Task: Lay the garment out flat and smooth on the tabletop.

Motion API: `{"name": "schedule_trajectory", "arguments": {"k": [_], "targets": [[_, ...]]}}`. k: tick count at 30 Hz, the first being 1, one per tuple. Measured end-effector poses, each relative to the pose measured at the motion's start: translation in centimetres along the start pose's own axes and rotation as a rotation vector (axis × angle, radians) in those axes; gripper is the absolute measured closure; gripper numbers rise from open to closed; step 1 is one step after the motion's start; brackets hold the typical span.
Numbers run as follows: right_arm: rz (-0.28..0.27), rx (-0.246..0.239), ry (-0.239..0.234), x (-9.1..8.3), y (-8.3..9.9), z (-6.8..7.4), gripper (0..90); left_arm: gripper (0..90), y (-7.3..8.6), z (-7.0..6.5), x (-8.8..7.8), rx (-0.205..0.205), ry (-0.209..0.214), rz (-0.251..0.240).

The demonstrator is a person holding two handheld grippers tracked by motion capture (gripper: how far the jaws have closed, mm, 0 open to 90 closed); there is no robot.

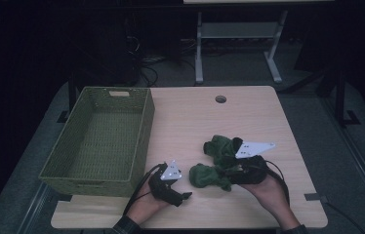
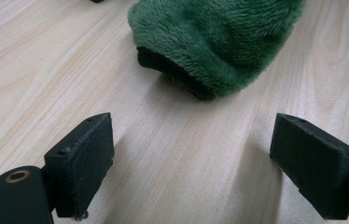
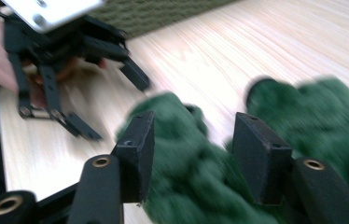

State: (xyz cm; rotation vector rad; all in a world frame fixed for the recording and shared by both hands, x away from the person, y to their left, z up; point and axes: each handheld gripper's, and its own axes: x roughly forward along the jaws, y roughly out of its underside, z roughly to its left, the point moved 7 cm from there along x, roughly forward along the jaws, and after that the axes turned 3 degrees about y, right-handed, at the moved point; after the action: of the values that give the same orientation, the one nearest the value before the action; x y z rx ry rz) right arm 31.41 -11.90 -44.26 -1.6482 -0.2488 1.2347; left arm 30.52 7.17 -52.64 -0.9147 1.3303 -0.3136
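One wooden table (image 1: 195,122) carries one green woven basket (image 1: 97,139) at its left side, and two fuzzy green socks. The first sock (image 1: 209,176) lies near the front edge between the two hands; the second sock (image 1: 221,147) lies just behind it and to the right, and whether the two touch cannot be told from the high view. Each sock has a dark cuff.

Two tongs are in use, one per hand. The left gripper (image 1: 171,179) sits low at the table's front, just right of the basket's near corner. Its jaws stand wide apart with bare wood between them; the first sock (image 2: 219,42) lies ahead of them, clear of both pads.

The right gripper (image 1: 239,168) is at the socks. In its own view green plush (image 3: 186,177) fills the gap between its two jaws, which stand partly closed. That view is blurred, but both pads appear to bear on the fabric. The left gripper (image 3: 70,84) shows beyond, jaws spread.
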Motion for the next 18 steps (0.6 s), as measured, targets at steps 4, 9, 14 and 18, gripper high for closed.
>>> {"name": "schedule_trajectory", "arguments": {"k": [4,9,14,18], "targets": [[0.001,-0.023,-0.046,1.2,-1.3,1.2,55.0,13.0,0.0,0.0,0.0,-0.001,-0.001,-0.003],[0.017,-0.058,-0.088,2.9,-2.3,2.8,59.4,13.0,0.0,0.0,0.0,0.000,0.000,-0.001],[0.075,-0.076,-0.094,4.7,-1.8,3.4,60.1,13.1,0.0,0.0,0.0,-0.003,-0.001,-0.002],[0.105,-0.070,-0.093,5.4,-0.9,3.4,59.5,13.2,0.0,-0.1,0.0,-0.008,0.001,-0.003]]}}
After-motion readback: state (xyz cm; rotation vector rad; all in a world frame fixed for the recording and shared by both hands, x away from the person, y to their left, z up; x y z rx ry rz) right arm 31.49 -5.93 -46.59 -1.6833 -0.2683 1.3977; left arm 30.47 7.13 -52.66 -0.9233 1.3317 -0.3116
